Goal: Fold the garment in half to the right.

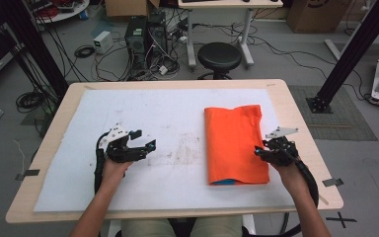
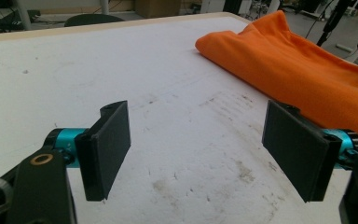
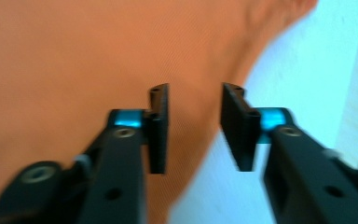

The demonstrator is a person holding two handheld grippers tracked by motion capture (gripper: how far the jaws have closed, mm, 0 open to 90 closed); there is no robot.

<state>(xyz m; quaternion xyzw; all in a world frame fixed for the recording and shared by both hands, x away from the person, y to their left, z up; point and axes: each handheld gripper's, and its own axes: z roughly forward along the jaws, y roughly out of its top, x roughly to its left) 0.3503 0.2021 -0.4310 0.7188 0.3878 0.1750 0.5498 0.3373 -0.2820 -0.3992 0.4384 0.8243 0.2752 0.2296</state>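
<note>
From my station, the folded cloth (image 1: pixel 236 145) lies on the sheet (image 1: pixel 143 113) at 3 o'clock of table (image 1: pixel 59 113) centre; left gripper (image 1: pixel 145 140) at 9 o'clock, right gripper (image 1: pixel 259 150) at the cloth's 4 o'clock edge.

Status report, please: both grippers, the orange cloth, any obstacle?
Left gripper open, over the bare white mat. Right gripper open at edge of folded orange cloth, holding nothing. No obstacle near.

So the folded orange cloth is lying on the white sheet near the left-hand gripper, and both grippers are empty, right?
Not quite: the folded orange cloth lies by the right gripper, as the high view shows. The left gripper is over bare white sheet. Both are indeed empty.
</note>
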